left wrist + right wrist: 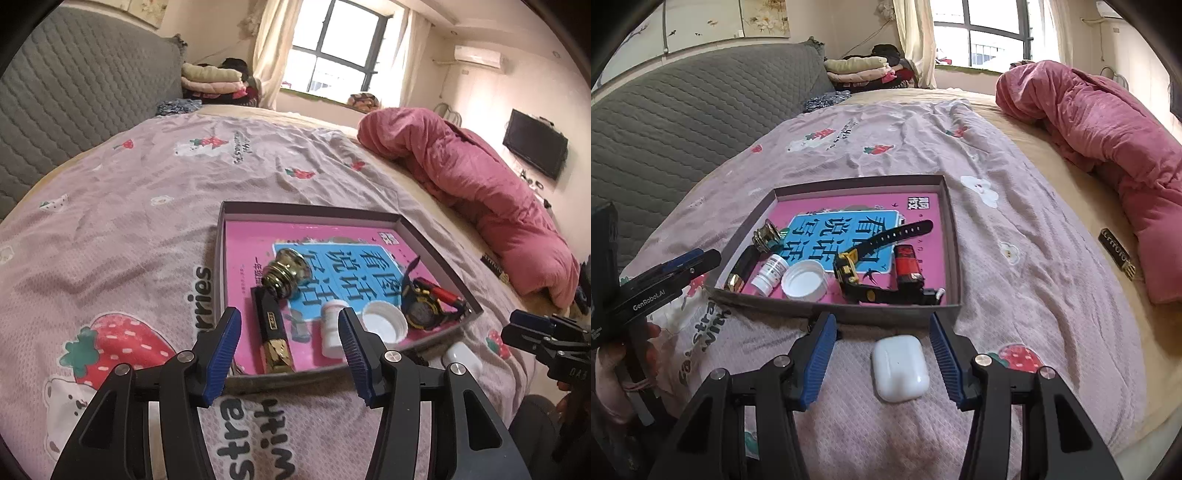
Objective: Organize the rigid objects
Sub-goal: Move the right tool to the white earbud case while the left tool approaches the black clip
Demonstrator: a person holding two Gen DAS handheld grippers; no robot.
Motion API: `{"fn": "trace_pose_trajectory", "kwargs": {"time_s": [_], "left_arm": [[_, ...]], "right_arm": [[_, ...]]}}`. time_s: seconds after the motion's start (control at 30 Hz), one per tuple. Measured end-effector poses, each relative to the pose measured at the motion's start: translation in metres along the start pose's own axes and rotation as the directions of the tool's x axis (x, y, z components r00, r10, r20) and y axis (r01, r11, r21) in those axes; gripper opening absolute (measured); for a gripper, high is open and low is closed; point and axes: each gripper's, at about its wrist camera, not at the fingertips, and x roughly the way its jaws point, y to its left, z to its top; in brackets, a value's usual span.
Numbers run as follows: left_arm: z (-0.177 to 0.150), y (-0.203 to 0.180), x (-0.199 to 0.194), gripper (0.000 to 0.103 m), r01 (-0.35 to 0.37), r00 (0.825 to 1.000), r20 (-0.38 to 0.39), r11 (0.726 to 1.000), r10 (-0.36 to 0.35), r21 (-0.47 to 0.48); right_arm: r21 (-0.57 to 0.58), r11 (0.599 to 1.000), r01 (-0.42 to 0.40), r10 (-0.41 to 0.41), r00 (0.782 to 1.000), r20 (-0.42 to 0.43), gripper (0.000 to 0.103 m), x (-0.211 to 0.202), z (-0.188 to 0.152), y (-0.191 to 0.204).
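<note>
A shallow grey box [846, 314] with a pink book [923, 221] as its floor lies on the bed. In it are a brass knob [767, 235], a black-and-gold lighter [740, 271], a small white bottle [770, 275], a white cap [805, 279], a black-and-yellow watch [871, 254] and a red lighter [908, 264]. A white earbud case [899, 367] lies on the sheet in front of the box, between the fingers of my open right gripper [882, 354]. My left gripper [288, 354] is open and empty over the box's near edge [258, 380].
The bed has a pink strawberry sheet [1015, 295]. A rolled pink duvet [1108, 140] lies along the right side, with a dark label tag [1117, 253] beside it. A grey quilted headboard [683, 122] stands at left. Folded clothes [860, 70] are stacked at the far end.
</note>
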Motion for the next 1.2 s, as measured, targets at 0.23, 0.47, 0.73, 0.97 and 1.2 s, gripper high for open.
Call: {"fn": "trace_pose_trajectory", "kwargs": {"time_s": [0.23,0.47,0.73,0.97,1.2], "left_arm": [[-0.007,-0.016,-0.005,0.056,0.000,1.000,-0.012,1.000,0.001,0.025],[-0.018,-0.039,-0.010,0.056,0.030,0.999,-0.032,0.998,-0.028,0.055],[-0.031,-0.067,-0.002,0.056,0.062,0.995,-0.090,0.993,-0.053,0.099],[-0.040,-0.085,0.018,0.056,0.094,0.985,-0.154,0.990,-0.077,0.105],[-0.043,-0.092,0.038,0.056,0.121,0.975,-0.198,0.990,-0.104,0.077]], "right_arm": [[0.009,1.000,-0.006,0.006,1.000,-0.006,0.052,-0.005,-0.009,-0.007],[-0.003,1.000,-0.019,0.019,1.000,-0.014,0.052,-0.006,-0.016,-0.007],[-0.023,0.999,-0.030,0.029,0.998,-0.052,0.052,0.006,-0.029,-0.004],[-0.006,0.999,-0.037,0.037,0.996,-0.079,0.052,0.019,-0.039,-0.012],[0.004,0.999,-0.049,0.049,0.993,-0.108,0.052,0.035,-0.045,-0.015]]}}
